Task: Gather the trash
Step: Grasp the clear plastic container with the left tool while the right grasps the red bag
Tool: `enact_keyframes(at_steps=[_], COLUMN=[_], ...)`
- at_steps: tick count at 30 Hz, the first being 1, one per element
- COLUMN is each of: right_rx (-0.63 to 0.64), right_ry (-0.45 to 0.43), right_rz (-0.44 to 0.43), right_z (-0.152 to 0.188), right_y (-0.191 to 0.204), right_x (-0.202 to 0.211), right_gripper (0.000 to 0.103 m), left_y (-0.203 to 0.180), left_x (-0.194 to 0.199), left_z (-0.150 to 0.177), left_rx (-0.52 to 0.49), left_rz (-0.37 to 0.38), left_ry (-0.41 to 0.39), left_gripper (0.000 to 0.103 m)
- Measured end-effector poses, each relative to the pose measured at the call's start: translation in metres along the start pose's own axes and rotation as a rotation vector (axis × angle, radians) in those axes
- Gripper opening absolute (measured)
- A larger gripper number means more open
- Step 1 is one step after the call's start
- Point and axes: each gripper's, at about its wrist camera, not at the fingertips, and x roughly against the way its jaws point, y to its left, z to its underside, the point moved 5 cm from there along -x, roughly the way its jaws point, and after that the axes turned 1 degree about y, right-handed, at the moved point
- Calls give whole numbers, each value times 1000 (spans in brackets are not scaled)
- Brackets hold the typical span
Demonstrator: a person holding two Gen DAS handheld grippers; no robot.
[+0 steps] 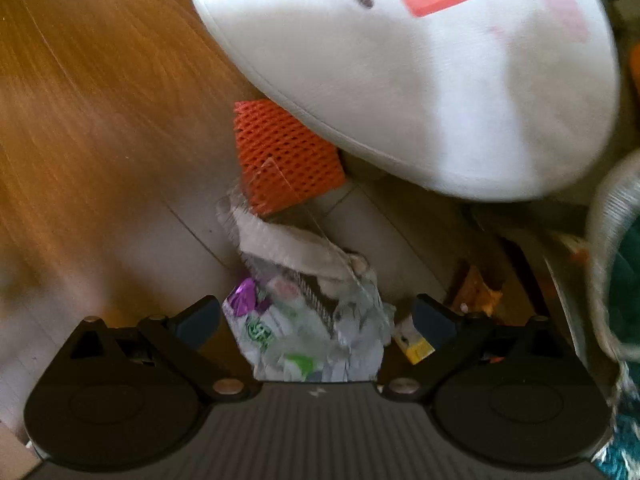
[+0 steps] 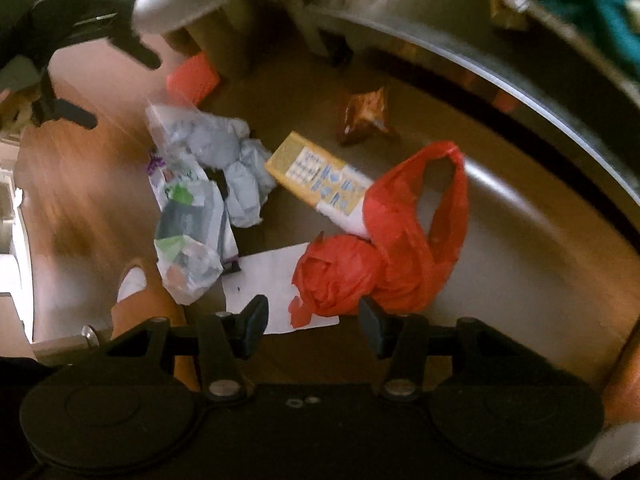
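A: Right claw (image 2: 314,320) is open over the red bag (image 2: 372,264) on the floor (image 2: 500,232); left claw (image 1: 316,316) is open above the crumpled wrapper (image 1: 308,336).

B: Risk: the thin bag may slip, or the paper sheet (image 2: 272,280) beneath lift with it.

We note the floor (image 2: 76,200) as glossy wood-grain boards. On it lies a thin, crinkled red plastic bag (image 2: 384,252). Touching the bag: a matt white paper sheet (image 2: 272,280) and a smooth printed yellow cardboard box (image 2: 316,172). Beyond the box we see crumpled grey-white plastic film (image 2: 224,160) and a shiny brown wrapper (image 2: 366,116). The orange foam netting (image 1: 284,160) looks matt, open-meshed.
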Motion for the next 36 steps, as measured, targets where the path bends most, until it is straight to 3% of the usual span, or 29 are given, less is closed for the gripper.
enact_keyframes(at_steps=[11,17,24,28,33,36], right_rx=[-39,-69,-67,-15,59,64], right_ry=[64,37,50,61,51,39], right_rz=[-1,15,100,130,166,161], right_z=[-5,-7,-13,-15,-11,-6], right_y=[-7,-12,-14,-8,1,-1], right_x=[-46,-57,-76,-81,-80,-75], right_gripper=[50,50,51,52,43,28], left_y=[-10,-12,-7,2,14,24], left_x=[-52,-68,-69,-63,-47,-35], left_z=[-18,-13,-18,-15,-14,-6], left_rx=[-1,-26,-21,-11,-17,-31], left_rz=[-145,-171,-186,-185,-179,-164], left_ry=[16,34,53,48,45,32], left_gripper=[102,101,73,63,58,57])
